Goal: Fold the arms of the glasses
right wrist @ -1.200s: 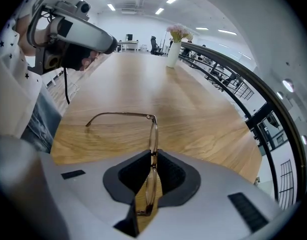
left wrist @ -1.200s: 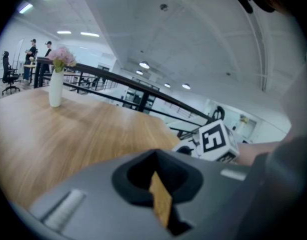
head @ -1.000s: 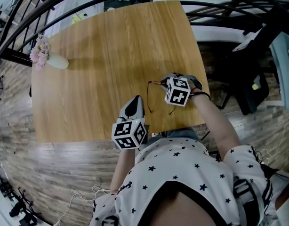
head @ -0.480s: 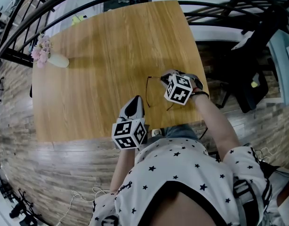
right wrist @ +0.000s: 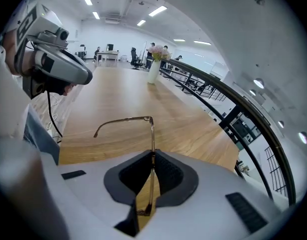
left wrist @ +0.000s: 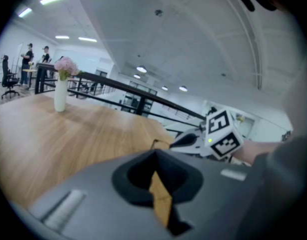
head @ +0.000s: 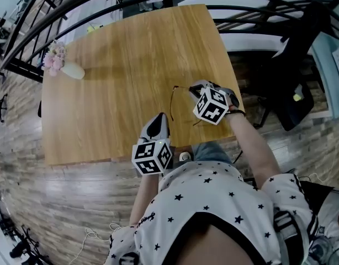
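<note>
Right gripper [head: 196,88] sits higher than a second ago, jaws clamped on glasses [head: 173,96]. Left gripper [head: 160,116] jaws together, empty. Vase [head: 75,72] at 10 o'clock holds flowers [head: 55,58].

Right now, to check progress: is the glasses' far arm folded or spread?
Spread: in the right gripper view the arm juts sideways from its hinge, away from the front of the glasses.

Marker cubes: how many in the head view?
2. One on the left gripper at the table's near edge; one on the right gripper, shut on the glasses by the table's right edge. None look hidden.
</note>
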A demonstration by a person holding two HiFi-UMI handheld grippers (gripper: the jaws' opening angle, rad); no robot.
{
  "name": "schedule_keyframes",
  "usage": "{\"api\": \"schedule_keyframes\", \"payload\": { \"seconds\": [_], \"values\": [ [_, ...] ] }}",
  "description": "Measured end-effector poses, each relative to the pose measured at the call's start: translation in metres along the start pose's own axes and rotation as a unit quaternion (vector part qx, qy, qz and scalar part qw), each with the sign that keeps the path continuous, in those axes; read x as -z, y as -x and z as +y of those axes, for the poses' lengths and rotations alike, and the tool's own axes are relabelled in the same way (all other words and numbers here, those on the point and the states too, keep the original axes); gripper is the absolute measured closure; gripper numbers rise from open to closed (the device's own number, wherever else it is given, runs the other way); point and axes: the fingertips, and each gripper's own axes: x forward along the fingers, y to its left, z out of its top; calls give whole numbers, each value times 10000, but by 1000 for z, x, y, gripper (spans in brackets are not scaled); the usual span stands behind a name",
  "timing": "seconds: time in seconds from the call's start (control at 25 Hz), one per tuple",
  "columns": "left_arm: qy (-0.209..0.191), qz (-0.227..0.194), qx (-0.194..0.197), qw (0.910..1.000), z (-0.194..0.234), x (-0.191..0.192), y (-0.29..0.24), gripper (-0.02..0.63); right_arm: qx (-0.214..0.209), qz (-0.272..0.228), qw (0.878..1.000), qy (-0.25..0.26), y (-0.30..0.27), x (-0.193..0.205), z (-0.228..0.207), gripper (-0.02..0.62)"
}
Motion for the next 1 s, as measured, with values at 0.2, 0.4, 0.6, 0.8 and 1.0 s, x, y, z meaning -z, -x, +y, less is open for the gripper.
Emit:
{"api": "schedule_keyframes", "payload": {
  "seconds": [0.2, 0.4, 0.6, 0.8, 1.0],
  "values": [
    [-33, -111, -46, 9999, -2, 1, 14, 600, 242, -211, 9992, -233, 20, -6, 2, 575],
    [-73, -201, -42, 9998, -1, 5, 30, 600, 496, -369, 9971, -442, 39, -10, 11, 575],
    [-148, -228, 10, 9996, -7, 14, 41, 600, 651, -530, 9929, -842, 57, -12, 15, 575],
    [-249, -183, 49, 9995, -13, 24, 46, 598, 822, -722, 9865, -1221, 75, -10, 18, 575],
    [-457, -32, 104, 9989, -19, 30, 46, 535, 865, -912, 9811, -1468, 90, -11, 22, 575]
  ]
}}
